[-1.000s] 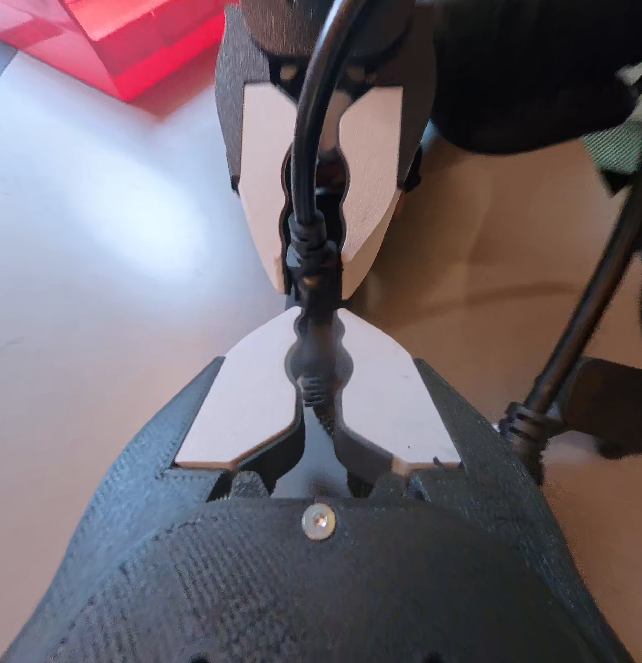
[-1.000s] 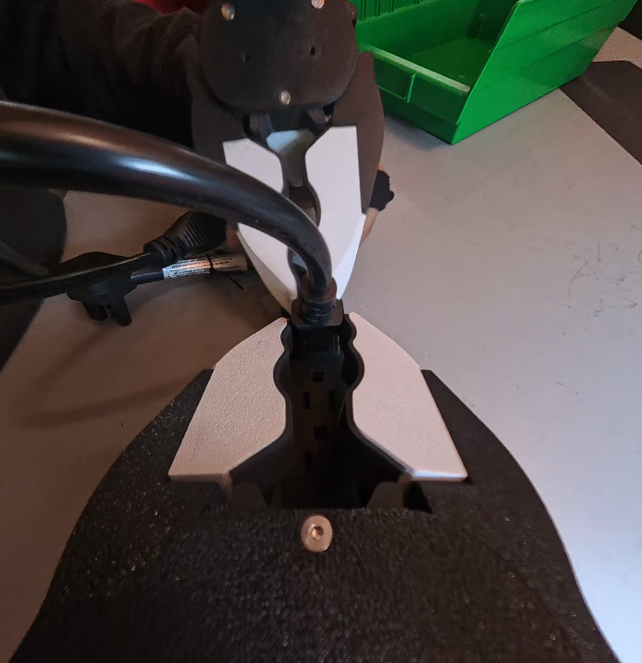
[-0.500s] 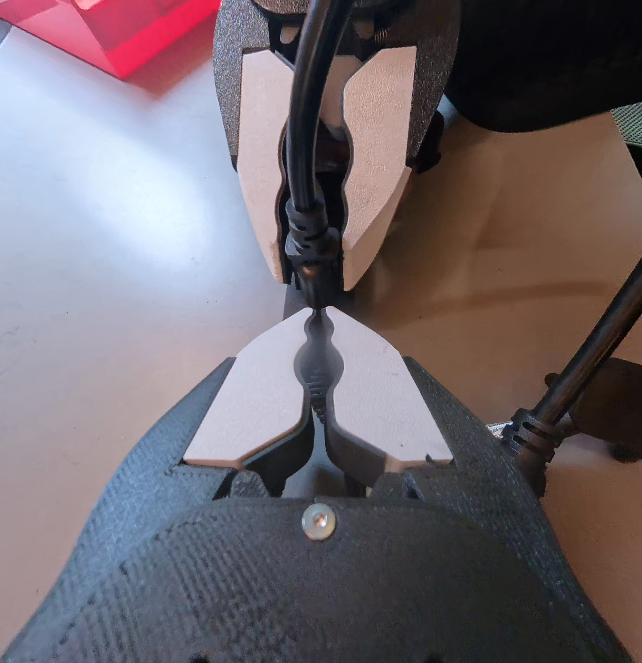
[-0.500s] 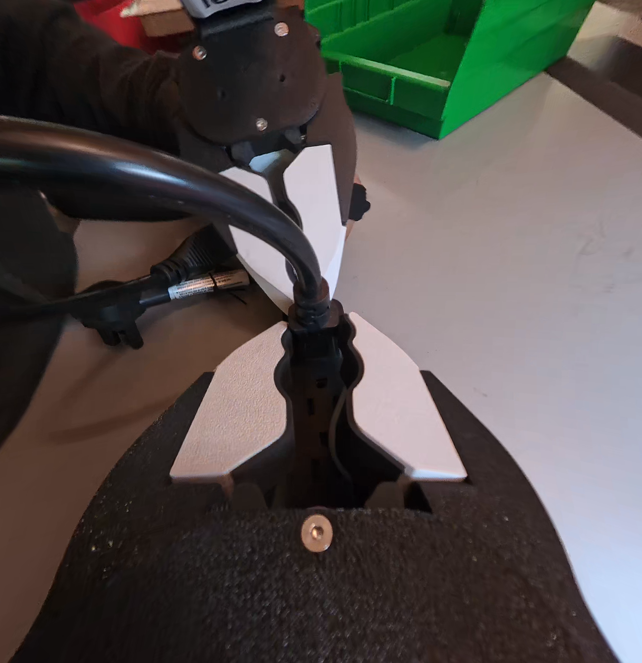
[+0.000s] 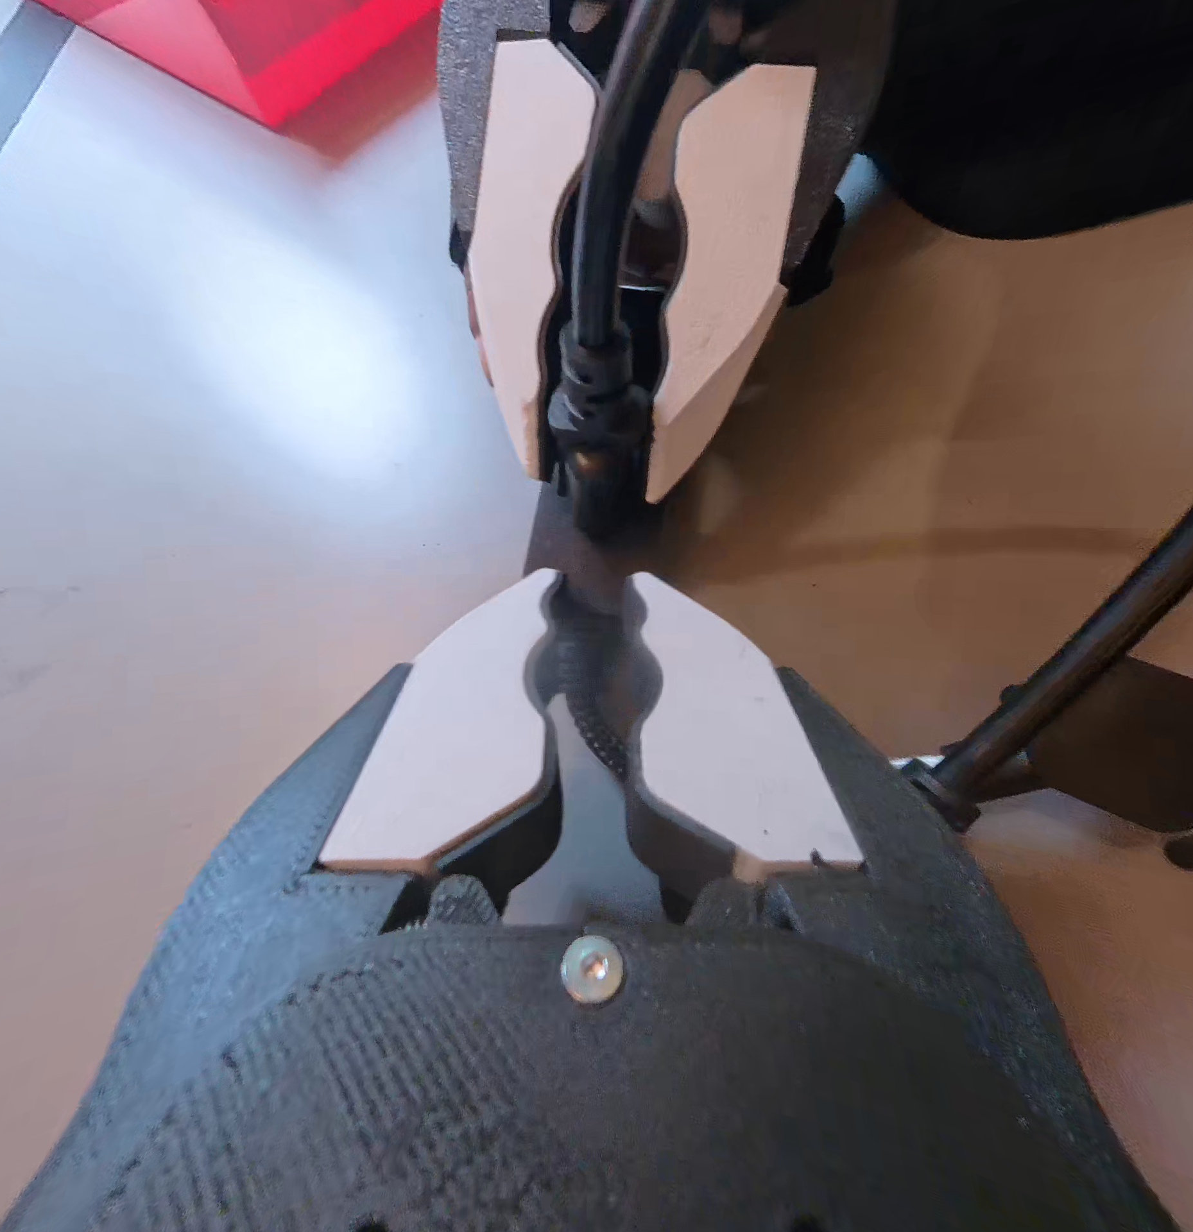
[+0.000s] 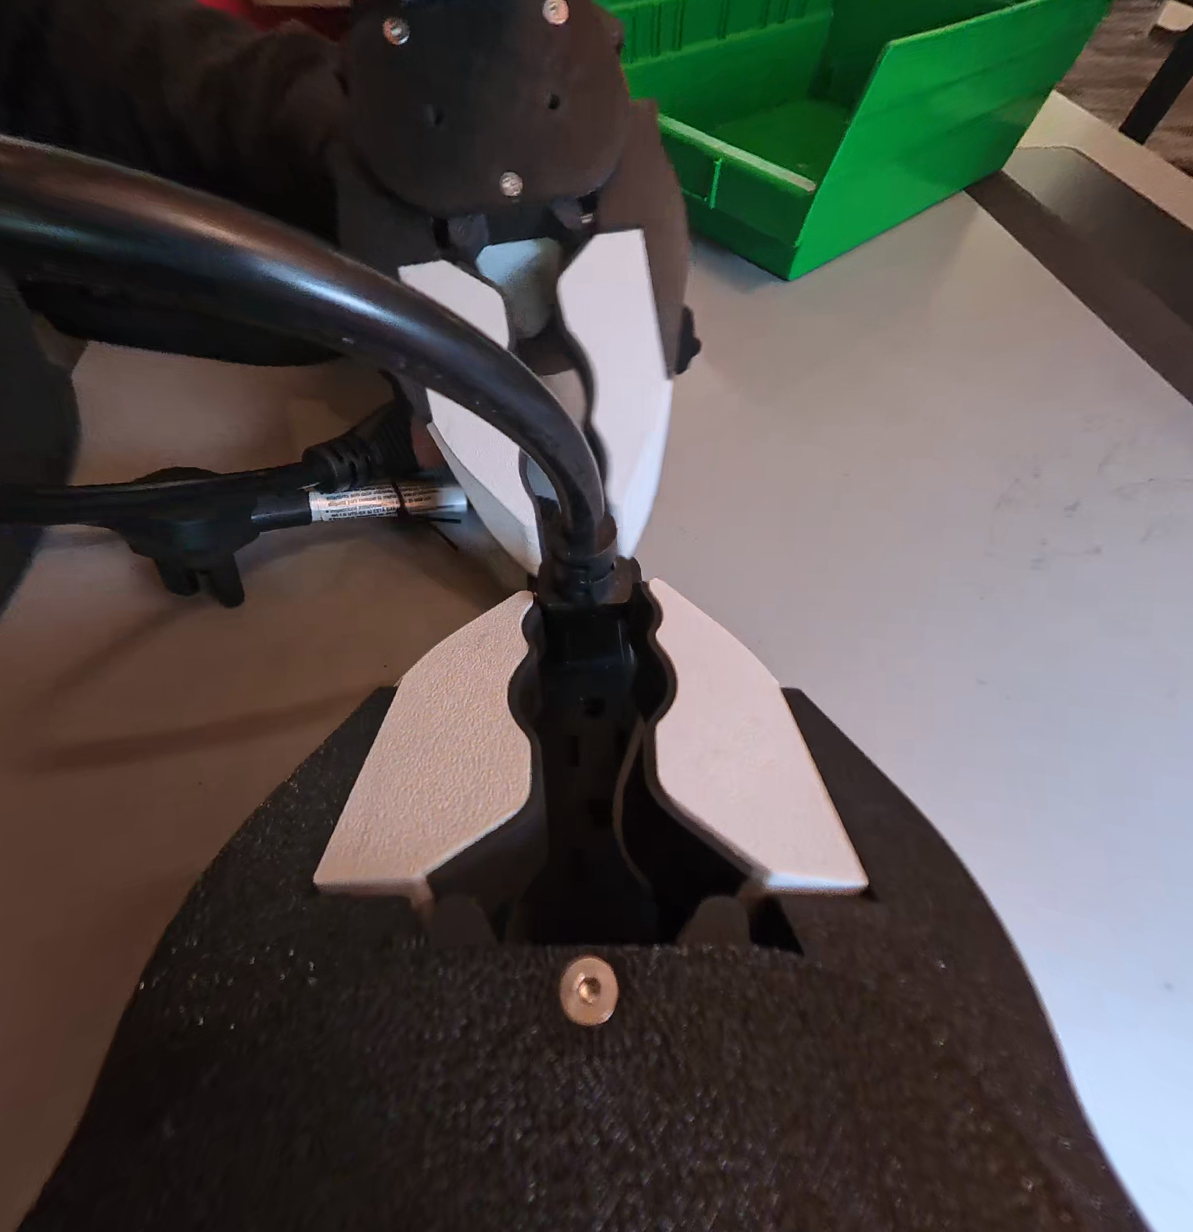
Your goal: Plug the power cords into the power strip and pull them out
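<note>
Left gripper [image 5: 590, 587] now drawn back from plug [image 5: 597, 427], jaws pinching braided cord [image 5: 597, 727]; right gripper [image 6: 590, 587] jaws clamped on power strip [image 6: 590, 727]

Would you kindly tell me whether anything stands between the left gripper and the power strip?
Nothing visible does: the left gripper sits tip to tip with the power strip, and the strip's thick cord arches up and aside.

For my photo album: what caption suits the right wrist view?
Two grippers meet over a black power strip and thick cord, green bin behind.
</note>
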Motion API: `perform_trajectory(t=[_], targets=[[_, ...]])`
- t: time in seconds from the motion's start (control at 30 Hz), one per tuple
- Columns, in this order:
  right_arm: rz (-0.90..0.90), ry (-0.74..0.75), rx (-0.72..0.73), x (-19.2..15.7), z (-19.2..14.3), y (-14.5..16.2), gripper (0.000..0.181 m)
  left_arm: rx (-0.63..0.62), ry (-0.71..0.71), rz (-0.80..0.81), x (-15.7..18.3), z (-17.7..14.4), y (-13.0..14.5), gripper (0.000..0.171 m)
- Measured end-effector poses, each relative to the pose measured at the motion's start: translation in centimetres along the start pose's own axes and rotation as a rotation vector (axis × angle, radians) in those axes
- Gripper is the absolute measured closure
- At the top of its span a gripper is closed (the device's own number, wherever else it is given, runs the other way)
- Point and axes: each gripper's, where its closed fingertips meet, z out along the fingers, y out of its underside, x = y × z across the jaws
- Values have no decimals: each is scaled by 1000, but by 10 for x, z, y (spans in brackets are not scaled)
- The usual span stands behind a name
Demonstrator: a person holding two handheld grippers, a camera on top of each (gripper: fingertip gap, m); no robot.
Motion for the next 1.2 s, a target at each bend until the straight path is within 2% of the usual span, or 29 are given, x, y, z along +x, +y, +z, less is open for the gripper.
perform_trajectory(t=[0.07,0.17,0.27,0.3,0.43,0.7,0.93,1.0,1.13,1.2], targets=[[-20,-10,-10,-3,2,0,154,0,4,-8,-2,1,0,136],[-24,-15,-6,-6,4,-2,154,-20,67,-12,6,5,0,129],[-42,-21,-22,-8,5,-2,154,-113,109,-28,11,15,12,118],[-56,-21,-22,-9,5,-3,154,-127,93,-6,10,18,14,126],[-141,12,-58,-12,2,-4,154,-146,52,63,10,20,12,127],[192,-120,29,-6,2,-4,156,-137,78,3,14,22,12,127],[-138,-4,28,-14,1,-10,156,-150,62,21,12,22,13,126],[-69,-17,41,-12,1,-9,156,-149,56,27,12,22,13,126],[222,-87,69,-3,2,-9,156,-151,39,25,11,22,13,127],[246,-100,69,-4,2,-9,156,-151,50,10,13,22,14,127]])
